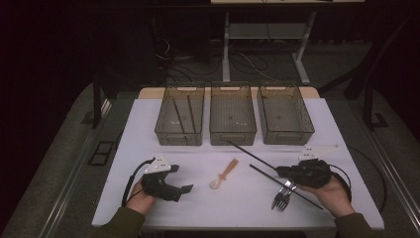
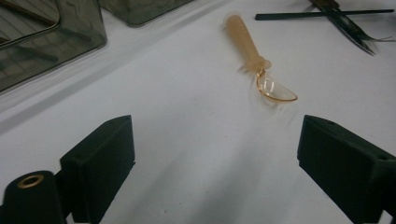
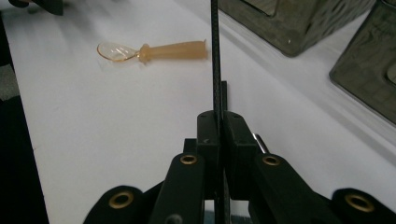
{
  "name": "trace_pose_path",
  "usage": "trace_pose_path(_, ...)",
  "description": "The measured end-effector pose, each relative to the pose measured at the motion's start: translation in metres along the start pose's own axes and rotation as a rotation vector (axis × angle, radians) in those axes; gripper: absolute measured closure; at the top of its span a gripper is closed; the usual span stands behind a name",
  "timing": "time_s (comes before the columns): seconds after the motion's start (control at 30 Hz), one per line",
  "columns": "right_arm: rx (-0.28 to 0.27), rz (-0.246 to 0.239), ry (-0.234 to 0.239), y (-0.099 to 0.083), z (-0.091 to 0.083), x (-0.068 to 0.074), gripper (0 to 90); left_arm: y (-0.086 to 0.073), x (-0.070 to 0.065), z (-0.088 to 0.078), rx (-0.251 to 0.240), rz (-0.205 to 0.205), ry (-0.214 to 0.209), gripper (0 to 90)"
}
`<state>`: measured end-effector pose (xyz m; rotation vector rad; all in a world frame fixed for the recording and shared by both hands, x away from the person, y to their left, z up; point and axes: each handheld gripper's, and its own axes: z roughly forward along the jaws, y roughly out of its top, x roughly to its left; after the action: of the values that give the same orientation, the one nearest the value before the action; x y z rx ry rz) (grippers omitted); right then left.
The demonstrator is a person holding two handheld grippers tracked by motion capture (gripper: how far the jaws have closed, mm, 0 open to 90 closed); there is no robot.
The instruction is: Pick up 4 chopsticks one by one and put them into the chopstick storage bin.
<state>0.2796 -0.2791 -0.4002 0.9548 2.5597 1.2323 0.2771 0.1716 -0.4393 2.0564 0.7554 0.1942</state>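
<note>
Step in hand: the right hand-held gripper [image 3: 217,126] is lifting one black chopstick [image 1: 252,154], most likely to carry it to the left bin [image 1: 179,130], where two sticks are already lying.
Right hand-held gripper: its jaws are clamping together on the chopstick, which is running straight up between them in the right gripper view.
Chopstick in the grip: it is pointing from the right hand toward the front of the middle bin [image 1: 233,133], its far tip ending just short of that bin.
Second chopstick: [image 1: 292,188] it is lying on the bench [image 1: 148,129], well right of the middle bin, crossing the fork [image 1: 282,197].
Fork: it is resting near the bench's front edge, just beside the right hand.
Spoon: [image 2: 260,65] it is lying on bare bench in front of the middle bin, apart from everything else.
Left hand-held gripper: [image 2: 215,163] its jaws are standing apart with nothing between them, facing the spoon.
Doing it well: I would be keeping the grip firm, since the long stick can pivot; raising the far tip above the middle bin's rim before swinging left; lining the stick up with the left bin's length before letting go.
</note>
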Motion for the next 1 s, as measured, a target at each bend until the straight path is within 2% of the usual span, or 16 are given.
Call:
trace_pose_path(0.33, -0.021, 0.002, -0.009, 0.016, 0.01, 0.0, 86.0, 0.0, 0.001, 0.001, -0.014, -0.003, 0.029, 11.7)
trace_pose_path(0.47, -0.031, 0.01, -0.013, 0.021, 0.013, -0.001, 86.0, 0.0, 0.001, 0.0, -0.021, -0.003, 0.024, 11.6)
trace_pose_path(0.6, -0.035, 0.018, -0.018, 0.026, 0.016, -0.001, 86.0, -0.001, 0.0, 0.0, -0.004, 0.011, -0.004, 6.9)
trace_pose_path(0.87, -0.047, 0.018, -0.02, 0.039, 0.024, 0.0, 86.0, 0.0, 0.001, 0.0, -0.001, -0.005, 0.011, 1.8)
trace_pose_path(0.97, -0.048, 0.021, -0.021, 0.043, 0.027, 0.001, 86.0, 0.0, 0.002, 0.0, 0.003, -0.01, 0.002, 0.0)
trace_pose_path(1.0, -0.05, 0.019, -0.022, 0.047, 0.03, 0.002, 86.0, 0.001, 0.002, 0.0, 0.008, -0.01, 0.014, 0.0)
